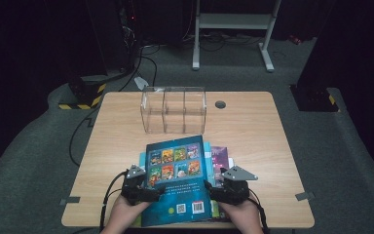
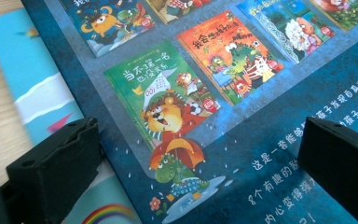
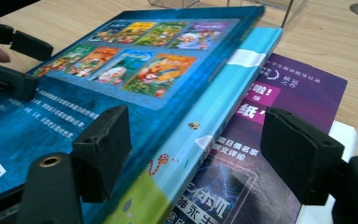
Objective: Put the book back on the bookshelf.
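Note:
A dark blue picture book point(image 1: 177, 180) lies back cover up on a stack of books at the table's near edge; its cover point(image 2: 242, 154) shows several small cover pictures. My left gripper point(image 1: 151, 191) is open at the book's left edge, its jaws spread over the cover point(image 2: 196, 168). At the right edge my right gripper point(image 1: 213, 190) is open too, straddling the blue book's edge point(image 3: 203, 154) and the light blue book point(image 3: 247, 60) beneath it. The left gripper point(image 3: 9, 60) also appears far off in the right gripper view.
A clear three-compartment box point(image 1: 174, 109) stands on the wooden table point(image 1: 117, 141) behind the stack. A purple book point(image 3: 289, 93) and something white point(image 3: 345, 135) stick out on the stack's right. A round cable hole point(image 1: 220, 104) is near the back edge.

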The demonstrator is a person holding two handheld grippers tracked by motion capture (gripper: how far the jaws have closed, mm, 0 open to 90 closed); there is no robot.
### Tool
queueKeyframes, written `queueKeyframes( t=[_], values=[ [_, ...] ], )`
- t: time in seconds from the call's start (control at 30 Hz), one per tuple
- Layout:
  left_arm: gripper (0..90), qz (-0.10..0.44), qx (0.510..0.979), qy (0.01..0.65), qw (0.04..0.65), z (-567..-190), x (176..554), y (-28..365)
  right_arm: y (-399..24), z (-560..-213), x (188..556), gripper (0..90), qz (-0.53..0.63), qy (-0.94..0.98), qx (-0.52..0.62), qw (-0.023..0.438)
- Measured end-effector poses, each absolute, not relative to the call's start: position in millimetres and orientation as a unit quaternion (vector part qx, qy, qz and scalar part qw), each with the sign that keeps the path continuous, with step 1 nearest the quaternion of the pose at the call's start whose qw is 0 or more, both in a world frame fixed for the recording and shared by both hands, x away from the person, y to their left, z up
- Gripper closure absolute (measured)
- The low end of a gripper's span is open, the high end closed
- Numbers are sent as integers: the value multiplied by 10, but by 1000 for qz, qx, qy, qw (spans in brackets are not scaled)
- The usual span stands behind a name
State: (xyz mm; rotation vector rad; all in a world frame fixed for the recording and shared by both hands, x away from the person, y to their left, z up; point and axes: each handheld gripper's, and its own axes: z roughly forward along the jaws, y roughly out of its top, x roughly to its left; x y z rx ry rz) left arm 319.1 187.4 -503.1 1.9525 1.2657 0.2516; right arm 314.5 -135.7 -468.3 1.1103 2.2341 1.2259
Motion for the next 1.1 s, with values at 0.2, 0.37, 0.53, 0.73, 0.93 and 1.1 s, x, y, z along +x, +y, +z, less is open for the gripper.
queueKeyframes(
  t=[0.2,0.37,0.53,0.73,0.93,1.1],
  values=[
    [0,99,775,484,393,-5003,3227,1745,-1395,-4657,3153,234,439,784,401,181],
    [1,99,777,481,393,-4977,3226,1640,-1434,-4649,3152,252,435,783,404,184],
    [1,94,784,473,391,-4939,3243,1520,-1460,-4626,3156,238,432,785,408,177],
    [0,93,785,467,396,-4920,3239,1407,-1535,-4604,3139,243,433,778,416,188],
    [1,85,781,463,410,-4950,3229,1423,-1582,-4642,3154,241,425,777,426,184],
    [36,78,780,451,426,-4984,3109,1533,-1577,-4679,3161,223,422,780,432,161]
  ],
)
